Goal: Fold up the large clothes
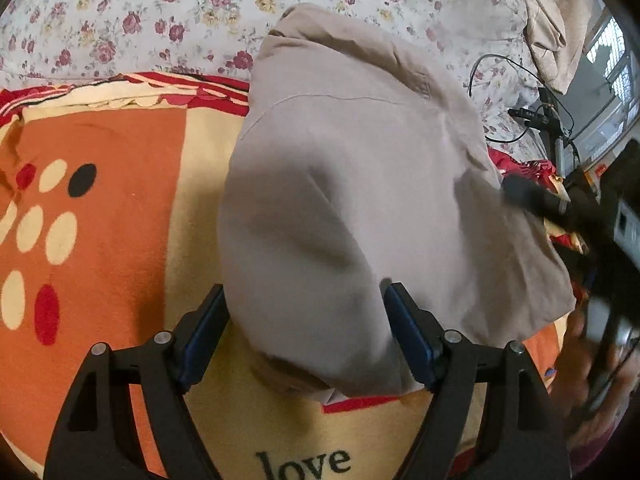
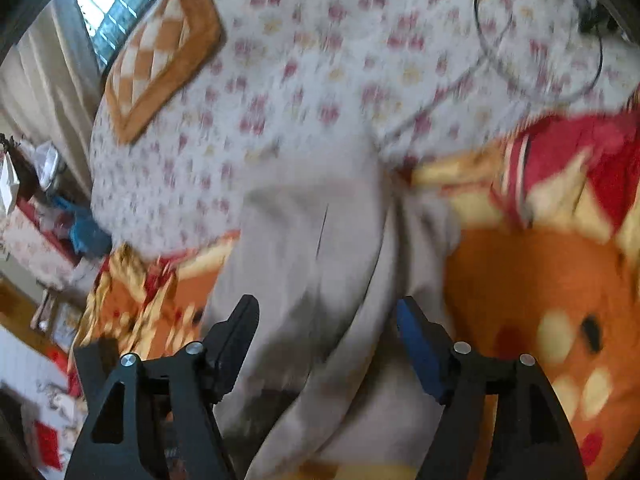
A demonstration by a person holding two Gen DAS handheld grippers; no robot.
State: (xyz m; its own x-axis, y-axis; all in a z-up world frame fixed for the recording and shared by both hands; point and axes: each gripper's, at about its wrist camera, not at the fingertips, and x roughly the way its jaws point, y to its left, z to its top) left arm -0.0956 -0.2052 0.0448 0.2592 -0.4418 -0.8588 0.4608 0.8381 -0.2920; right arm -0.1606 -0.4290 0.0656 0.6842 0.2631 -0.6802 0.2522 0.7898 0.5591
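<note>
The left wrist view is sharp: the beige garment (image 1: 352,184) lies folded on the orange blanket (image 1: 108,216), its near end between the wide-spread fingers of the left claw (image 1: 306,314), which grips nothing. The right wrist view is smeared by motion; the right claw (image 2: 328,320) gapes over the same cloth. The floral bedsheet (image 1: 160,12) lies bare beyond. The garment's far-right edge is hidden behind the other tool.

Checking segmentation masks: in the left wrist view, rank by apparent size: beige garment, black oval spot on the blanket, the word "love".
Largest to smallest:
1. beige garment, fills the middle of the view.
2. word "love", though nearness to the camera inflates it.
3. black oval spot, smallest.
</note>
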